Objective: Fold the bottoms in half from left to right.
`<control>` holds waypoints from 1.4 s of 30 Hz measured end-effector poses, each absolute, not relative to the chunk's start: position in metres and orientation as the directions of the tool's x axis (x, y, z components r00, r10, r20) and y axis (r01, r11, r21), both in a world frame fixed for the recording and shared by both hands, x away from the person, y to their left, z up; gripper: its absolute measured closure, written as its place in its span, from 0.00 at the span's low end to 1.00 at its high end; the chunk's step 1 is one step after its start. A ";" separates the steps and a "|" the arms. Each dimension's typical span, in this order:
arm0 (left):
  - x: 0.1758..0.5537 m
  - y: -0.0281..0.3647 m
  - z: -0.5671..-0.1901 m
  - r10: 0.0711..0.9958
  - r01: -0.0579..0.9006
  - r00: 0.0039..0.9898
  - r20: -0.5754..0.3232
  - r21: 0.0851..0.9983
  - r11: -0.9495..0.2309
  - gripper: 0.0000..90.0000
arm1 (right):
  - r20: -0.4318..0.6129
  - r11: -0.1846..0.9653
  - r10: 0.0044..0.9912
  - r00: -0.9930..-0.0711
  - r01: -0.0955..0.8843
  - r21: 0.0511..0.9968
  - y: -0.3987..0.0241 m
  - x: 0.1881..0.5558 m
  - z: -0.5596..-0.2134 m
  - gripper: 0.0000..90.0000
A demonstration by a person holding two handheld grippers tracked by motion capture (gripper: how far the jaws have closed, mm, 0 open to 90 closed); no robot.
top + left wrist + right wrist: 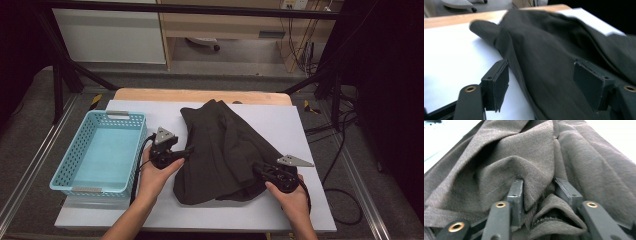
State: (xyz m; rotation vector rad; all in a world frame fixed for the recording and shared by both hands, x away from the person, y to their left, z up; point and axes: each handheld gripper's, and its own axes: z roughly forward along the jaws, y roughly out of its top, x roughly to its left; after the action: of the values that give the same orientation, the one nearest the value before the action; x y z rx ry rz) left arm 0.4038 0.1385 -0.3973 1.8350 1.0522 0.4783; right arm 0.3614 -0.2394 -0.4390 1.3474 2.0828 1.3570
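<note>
A dark grey garment [225, 150] lies crumpled on the white worktop [310, 210], just right of a light blue basket [100, 152]. The left tool [189, 150], between basket and garment, reaches the garment's left edge; in the left gripper view its jaws stand wide apart, straddling that edge with the pads [499, 82] clear of the cloth. The right tool [259, 169] sits at the garment's lower right side. In the right gripper view its jaws stand partly open with a bunched fold of the fabric [541, 195] between them, the pads [517, 195] alongside the cloth but not pinching it.
</note>
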 end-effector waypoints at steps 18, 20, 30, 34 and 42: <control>0.348 0.166 -0.427 0.815 0.443 0.577 -0.042 0.855 -0.269 0.26 | 0.156 0.107 0.866 -0.475 0.482 0.870 -0.244 0.334 -0.404 0.32; 0.347 0.168 -0.431 0.814 0.453 0.576 -0.067 0.856 -0.250 0.25 | 0.150 0.108 0.865 -0.479 0.469 0.877 -0.240 0.334 -0.397 0.32; 0.348 0.164 -0.438 0.821 0.463 0.567 -0.063 0.849 -0.255 0.23 | 0.102 0.172 0.838 -0.537 0.436 0.883 -0.209 0.342 -0.373 0.30; 0.349 0.165 -0.439 0.823 0.464 0.565 -0.061 0.848 -0.255 0.23 | 0.081 0.199 0.832 -0.550 0.430 0.881 -0.192 0.348 -0.374 0.27; 0.352 0.165 -0.442 0.832 0.479 0.550 -0.074 0.844 -0.241 0.23 | 0.079 0.244 0.812 -0.578 0.459 0.854 -0.163 0.361 -0.390 0.23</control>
State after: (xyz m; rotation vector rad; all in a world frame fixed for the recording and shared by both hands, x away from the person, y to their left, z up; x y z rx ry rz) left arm 0.3521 0.1649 -0.4419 1.8912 1.0680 0.4978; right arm 0.3614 -0.1631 -0.3896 1.1658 2.1417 1.2694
